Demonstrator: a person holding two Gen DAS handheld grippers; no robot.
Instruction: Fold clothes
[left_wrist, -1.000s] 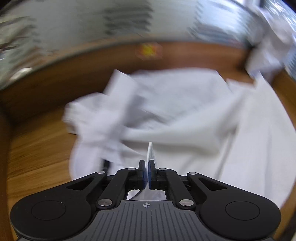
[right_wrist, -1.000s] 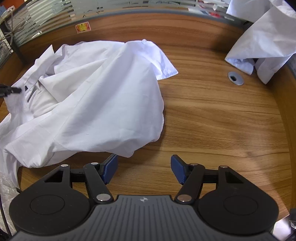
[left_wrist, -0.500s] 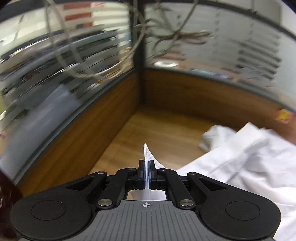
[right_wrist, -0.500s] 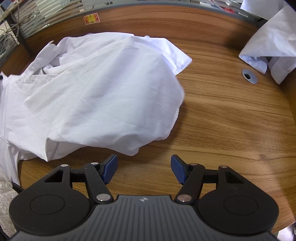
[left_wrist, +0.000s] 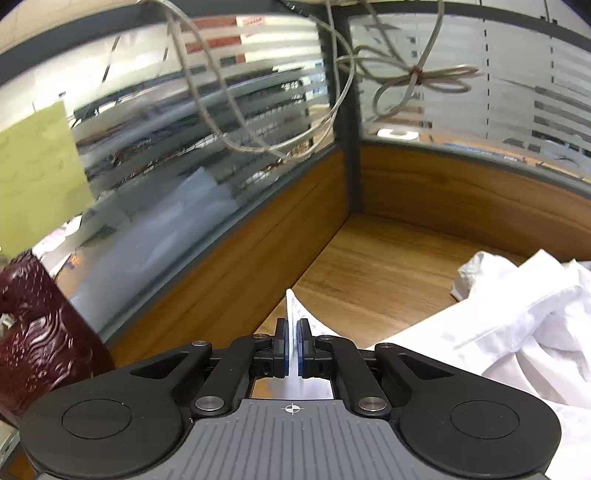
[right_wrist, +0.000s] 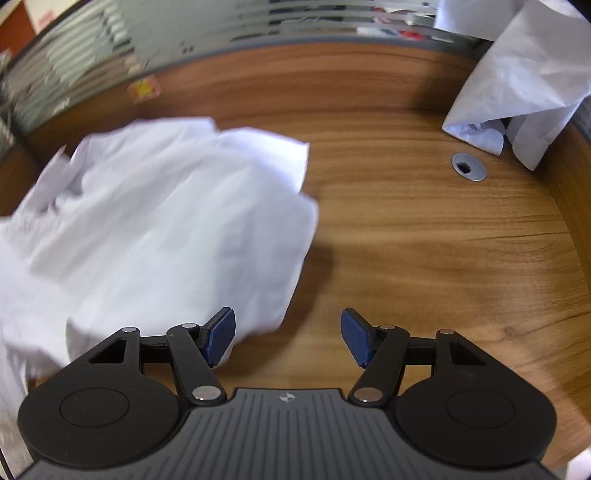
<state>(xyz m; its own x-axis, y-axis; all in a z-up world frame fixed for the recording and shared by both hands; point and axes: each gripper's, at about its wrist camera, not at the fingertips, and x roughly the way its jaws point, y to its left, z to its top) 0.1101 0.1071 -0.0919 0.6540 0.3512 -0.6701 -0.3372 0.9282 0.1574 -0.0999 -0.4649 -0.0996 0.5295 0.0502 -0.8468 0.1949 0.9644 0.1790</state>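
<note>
On the wooden tabletop (right_wrist: 424, 236) a crumpled white shirt (right_wrist: 166, 221) is lying in a loose heap, filling the left half of the right wrist view and looking blurred there. Its near hem is sitting just past the left blue pad of the right gripper (right_wrist: 288, 338), whose jaws are standing wide apart with nothing between them, over bare wood.

The left wrist view is showing what the other does not: the left gripper (left_wrist: 293, 349) is clenching a thin edge of that shirt (left_wrist: 517, 332), the white cloth poking up between its closed jaws and trailing off to the right. This view is also taking in the corner of the wooden partition (left_wrist: 258, 251), glass above it, looped grey cables (left_wrist: 332, 92), a green paper note (left_wrist: 35, 173) and a dark red carved object (left_wrist: 40, 339) at the left edge.

Only the right wrist view is showing a second pile of white clothes (right_wrist: 517, 81) at the far right corner, well apart from the first shirt, beside one round grey cable hole (right_wrist: 468, 167), and an orange sticker (right_wrist: 144, 88) on the back panel.
</note>
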